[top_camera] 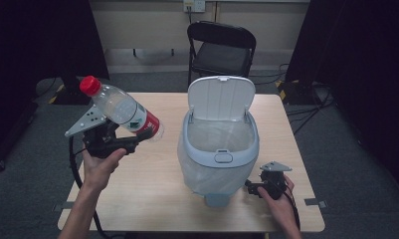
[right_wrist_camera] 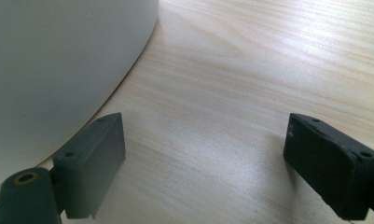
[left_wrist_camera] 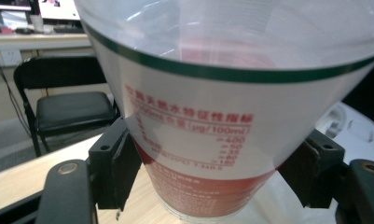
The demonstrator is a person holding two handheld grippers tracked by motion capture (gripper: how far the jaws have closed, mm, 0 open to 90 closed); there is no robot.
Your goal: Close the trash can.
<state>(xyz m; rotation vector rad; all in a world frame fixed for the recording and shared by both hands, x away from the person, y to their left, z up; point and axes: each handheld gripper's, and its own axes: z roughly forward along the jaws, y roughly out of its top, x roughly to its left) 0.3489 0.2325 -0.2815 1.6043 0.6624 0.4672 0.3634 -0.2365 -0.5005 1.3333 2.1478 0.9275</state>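
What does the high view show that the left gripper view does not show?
High view: the bottle's red cap, the bin's raised lid, the right gripper low beside the bin, and both hands.

Left gripper view: the red print on the label and the two black jaws pressing the bottle's sides.

Both: the bottle held in the left gripper, the wooden table and the black chair.

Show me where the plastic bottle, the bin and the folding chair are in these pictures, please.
plastic bottle (top_camera: pixel 118 106): high view, on its clear body above the label.
bin (top_camera: pixel 220 157): high view, on the front rim by the latch.
folding chair (top_camera: pixel 222 59): high view, on the black seat.
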